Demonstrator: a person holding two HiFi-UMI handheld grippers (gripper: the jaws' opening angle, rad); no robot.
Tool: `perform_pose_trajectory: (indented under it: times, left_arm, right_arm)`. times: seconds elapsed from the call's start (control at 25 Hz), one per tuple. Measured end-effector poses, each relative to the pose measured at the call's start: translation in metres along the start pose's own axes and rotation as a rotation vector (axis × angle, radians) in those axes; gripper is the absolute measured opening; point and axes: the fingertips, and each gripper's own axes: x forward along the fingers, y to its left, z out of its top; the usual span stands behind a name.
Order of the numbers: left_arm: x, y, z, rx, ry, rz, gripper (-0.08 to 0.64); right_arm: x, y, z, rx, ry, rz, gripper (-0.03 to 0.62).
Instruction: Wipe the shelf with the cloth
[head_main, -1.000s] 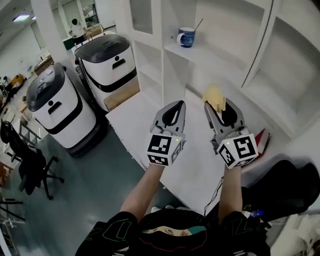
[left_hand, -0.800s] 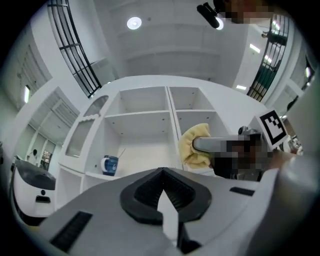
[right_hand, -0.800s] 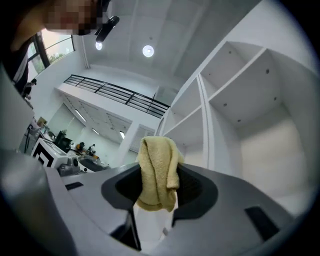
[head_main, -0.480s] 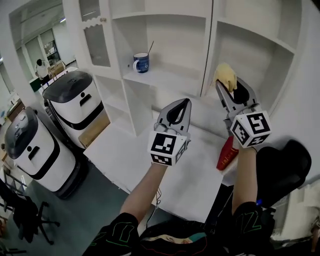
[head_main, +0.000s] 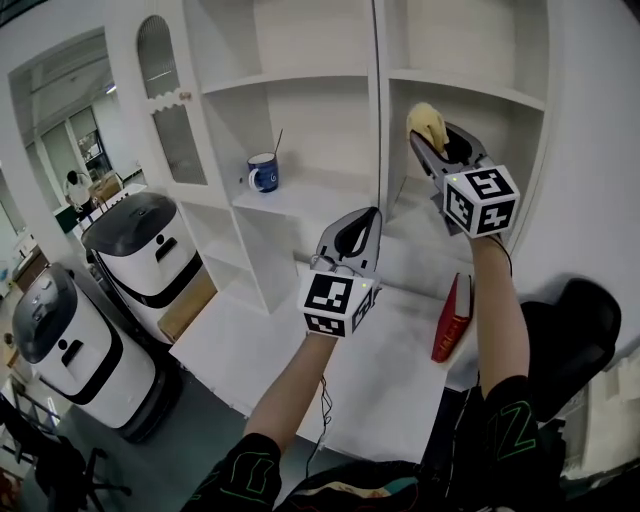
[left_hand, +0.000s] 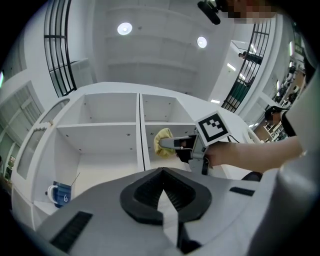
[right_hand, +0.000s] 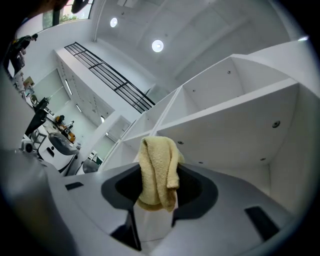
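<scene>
Approach step, seemingly: right gripper (head_main: 425, 140) clamped on cloth (head_main: 427, 120) near shelf (head_main: 480, 92) front edge; left gripper (head_main: 371, 213) closed, empty. Next, likely: press cloth flat, sweep along shelf.

Yellow cloth (right_hand: 159, 172), white shelf (head_main: 470, 88)

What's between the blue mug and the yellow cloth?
A white upright divider separates the blue mug from the yellow cloth, seen in the head view.

This looks like a robotics lab. A white service robot (head_main: 148, 250) and a second robot (head_main: 62, 345) stand parked beside tall white shelving (head_main: 310, 130)
</scene>
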Motion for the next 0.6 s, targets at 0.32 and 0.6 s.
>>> perform_pose_trajectory:
  times: [0.32, 0.6]
  left_arm:
    - [-0.006, 0.010, 0.004, 0.021, 0.004, 0.023, -0.003]
    - [-0.014, 0.015, 0.007, 0.028, -0.002, 0.032, -0.003]
  right_arm:
    - [0.047, -0.034, -0.007, -0.113, 0.102, -0.059, 0.166]
    - [0.067, -0.031, 0.003, -0.106, 0.097, -0.024, 0.166]
